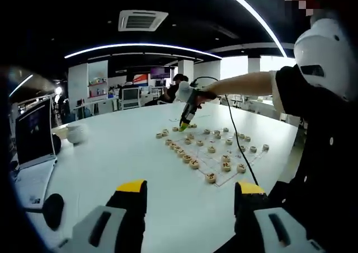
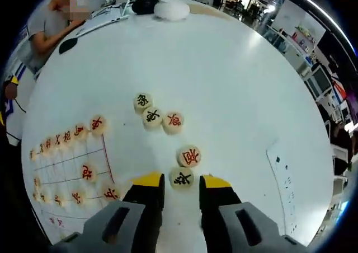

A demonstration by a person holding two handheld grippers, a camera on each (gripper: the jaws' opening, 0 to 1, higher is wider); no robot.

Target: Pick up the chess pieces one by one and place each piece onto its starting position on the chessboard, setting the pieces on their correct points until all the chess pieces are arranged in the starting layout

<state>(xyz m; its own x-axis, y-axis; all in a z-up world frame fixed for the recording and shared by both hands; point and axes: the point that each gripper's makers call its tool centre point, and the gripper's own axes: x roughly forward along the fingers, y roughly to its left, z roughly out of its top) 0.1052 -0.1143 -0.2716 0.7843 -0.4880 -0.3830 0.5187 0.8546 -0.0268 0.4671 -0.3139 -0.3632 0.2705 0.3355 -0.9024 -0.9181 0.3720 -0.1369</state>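
In the right gripper view, my right gripper [image 2: 182, 181] is open low over the white table, its yellow-tipped jaws straddling a black-lettered piece [image 2: 182, 178] with a thin gap on each side. Just beyond lie a red-lettered piece [image 2: 189, 155], another red one [image 2: 173, 122] and two black ones [image 2: 151, 117] [image 2: 142, 102]. The chessboard sheet [image 2: 61, 163] lies to the left with pieces along its lines. In the left gripper view, my left gripper [image 1: 190, 191] is open and holds nothing, well short of the board [image 1: 215, 166]. The right gripper [image 1: 183, 126] reaches down at the board's far side.
A laptop [image 1: 33, 132], a white bowl [image 1: 75, 132] and a black mouse [image 1: 53, 208] sit on the table's left. A black cable [image 1: 238, 141] crosses the board. A person [image 2: 50, 18] sits at the far edge, and a paper sheet [image 2: 288, 174] lies to the right.
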